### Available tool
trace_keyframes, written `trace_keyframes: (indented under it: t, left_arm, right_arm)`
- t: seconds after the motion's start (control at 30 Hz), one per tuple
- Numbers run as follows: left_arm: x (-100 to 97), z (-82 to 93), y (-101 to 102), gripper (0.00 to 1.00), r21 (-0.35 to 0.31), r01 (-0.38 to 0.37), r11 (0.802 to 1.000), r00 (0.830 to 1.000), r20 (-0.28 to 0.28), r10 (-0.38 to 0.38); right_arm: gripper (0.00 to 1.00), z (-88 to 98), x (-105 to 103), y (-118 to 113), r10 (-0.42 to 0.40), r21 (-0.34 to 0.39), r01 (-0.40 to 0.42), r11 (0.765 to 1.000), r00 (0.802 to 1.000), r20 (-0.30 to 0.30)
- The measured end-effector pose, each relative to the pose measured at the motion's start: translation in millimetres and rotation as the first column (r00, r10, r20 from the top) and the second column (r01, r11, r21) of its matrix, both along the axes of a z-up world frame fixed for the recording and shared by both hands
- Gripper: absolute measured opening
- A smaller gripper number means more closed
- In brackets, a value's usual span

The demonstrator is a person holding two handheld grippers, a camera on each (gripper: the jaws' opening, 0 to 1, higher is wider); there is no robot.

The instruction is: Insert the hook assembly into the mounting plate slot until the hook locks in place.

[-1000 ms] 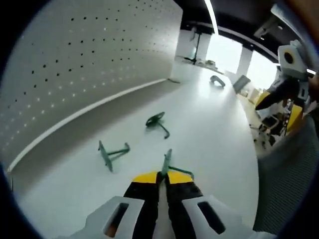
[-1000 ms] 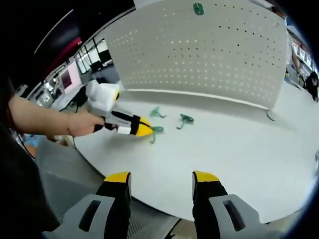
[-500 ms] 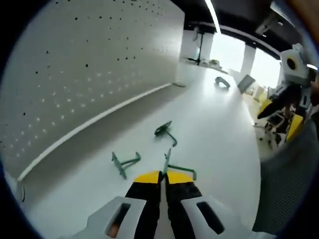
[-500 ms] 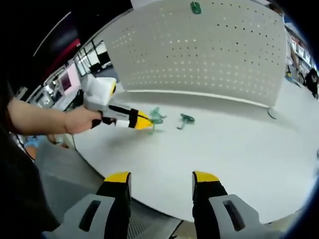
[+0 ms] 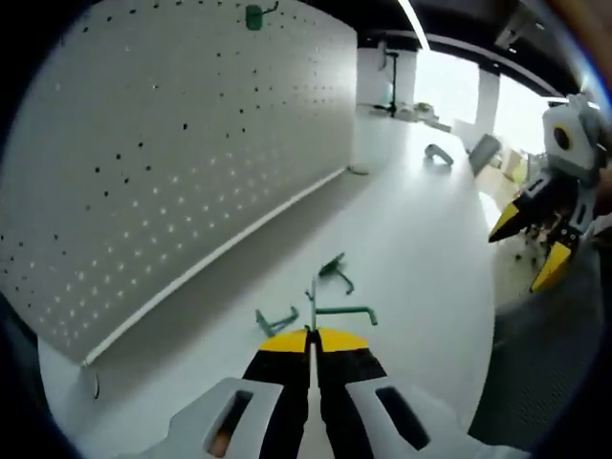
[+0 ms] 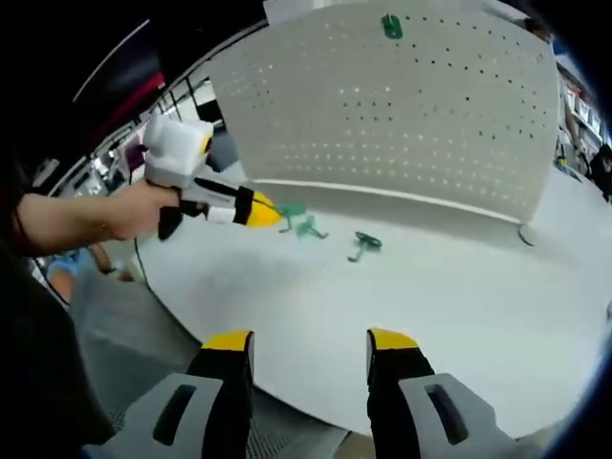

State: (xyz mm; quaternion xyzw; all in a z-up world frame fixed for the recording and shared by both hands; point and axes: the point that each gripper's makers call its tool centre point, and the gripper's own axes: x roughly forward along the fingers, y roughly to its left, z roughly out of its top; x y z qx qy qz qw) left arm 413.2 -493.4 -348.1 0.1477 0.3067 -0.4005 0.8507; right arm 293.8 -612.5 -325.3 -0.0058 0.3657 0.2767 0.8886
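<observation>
The left hand-held gripper (image 5: pixel 310 337), jaws clamped on a green hook (image 5: pixel 330 310), lifts it off the worktop (image 5: pixel 421 249) toward the pegboard (image 5: pixel 182 143), evidently for insertion, while the right hand-held gripper (image 6: pixel 309 346) waits wide open, empty.

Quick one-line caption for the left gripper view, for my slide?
Left tool shut on a green hook, lifted above two more hooks on the white table beside the pegboard.

4 green hooks (image 5: pixel 341 311), 1 pegboard (image 5: pixel 191 143), 2 grippers (image 5: pixel 309 337)
</observation>
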Motion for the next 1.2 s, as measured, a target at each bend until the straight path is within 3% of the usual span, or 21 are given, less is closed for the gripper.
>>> trace_keyframes:
  t: [0.27,0.63,0.9,1.2]
  left_arm:
    - [-21.1,30.3,9.3,0.01,-0.035,-0.036,0.999,0.999,-0.014,0.036]
    - [-49.6,64.3,12.3,0.01,-0.108,-0.100,0.989,0.991,-0.098,0.090]
    - [-62.9,77.6,11.1,0.01,-0.096,-0.104,0.990,0.991,-0.095,0.095]
    - [-80.6,83.1,-2.0,0.01,-0.104,-0.091,0.990,0.986,-0.149,0.075]
  right_arm:
    - [0.47,22.0,5.5,16.3,0.044,0.019,-0.045,0.999,0.997,0.060]
    - [0.42,52.4,13.9,54.8,0.146,0.050,-0.156,0.986,0.976,0.160]
    - [0.40,70.7,19.4,83.7,0.207,0.064,-0.226,0.972,0.952,0.224]
    - [0.37,76.5,18.9,103.5,0.276,0.028,-0.294,0.955,0.923,0.268]
